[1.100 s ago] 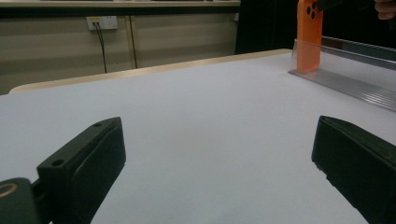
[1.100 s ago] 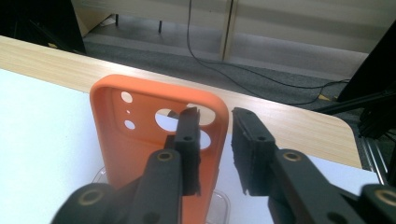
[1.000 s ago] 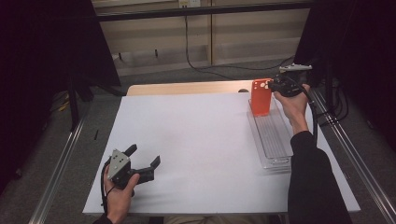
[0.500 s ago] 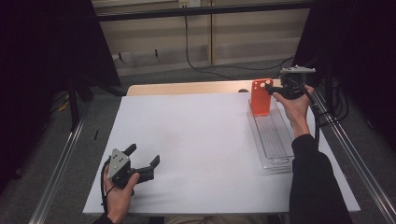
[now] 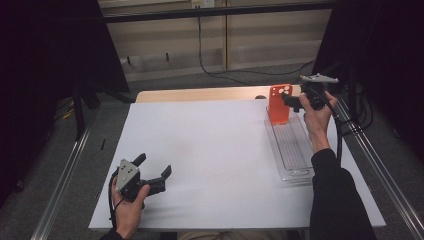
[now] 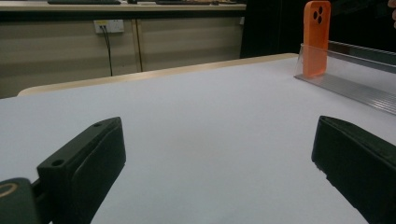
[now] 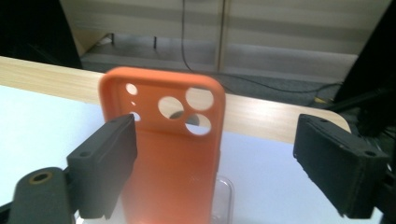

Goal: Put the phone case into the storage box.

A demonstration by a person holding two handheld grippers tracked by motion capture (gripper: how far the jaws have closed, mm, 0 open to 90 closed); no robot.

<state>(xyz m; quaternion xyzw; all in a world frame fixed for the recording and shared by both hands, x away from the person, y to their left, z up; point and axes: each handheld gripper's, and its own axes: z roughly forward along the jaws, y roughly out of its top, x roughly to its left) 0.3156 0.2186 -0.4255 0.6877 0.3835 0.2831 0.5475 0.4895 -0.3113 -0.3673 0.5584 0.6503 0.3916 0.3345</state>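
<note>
Orange phone case [image 5: 279, 103] stands upright at the far end of the clear plastic tray [image 5: 295, 150], upper right of the high view, camera cutouts at its top. My right gripper [image 5: 295, 101] sits just beside it on the right side of the frame, jaws having just been opening; in the right gripper view the case [image 7: 173, 154] stands between them, nearer the left jaw, with a clear gap to the right jaw, so the pads are not pressing on it. Whether the left jaw still touches the case edge I can't tell.

White sheet [image 5: 215, 150] covers the table [image 5: 200, 94], wood edge showing along the far side. Tray lies lengthwise down the right part of the sheet, ribbed bottom visible.

My left gripper [image 5: 152, 172] rests low at the lower left of the high view, held in my left hand [image 5: 129, 200], jaws spread wide with nothing between them. In the left gripper view both black jaws frame bare white sheet, and the case [image 6: 316, 37] shows upper right, standing in the tray [image 6: 355, 77], well apart from this gripper.
</note>
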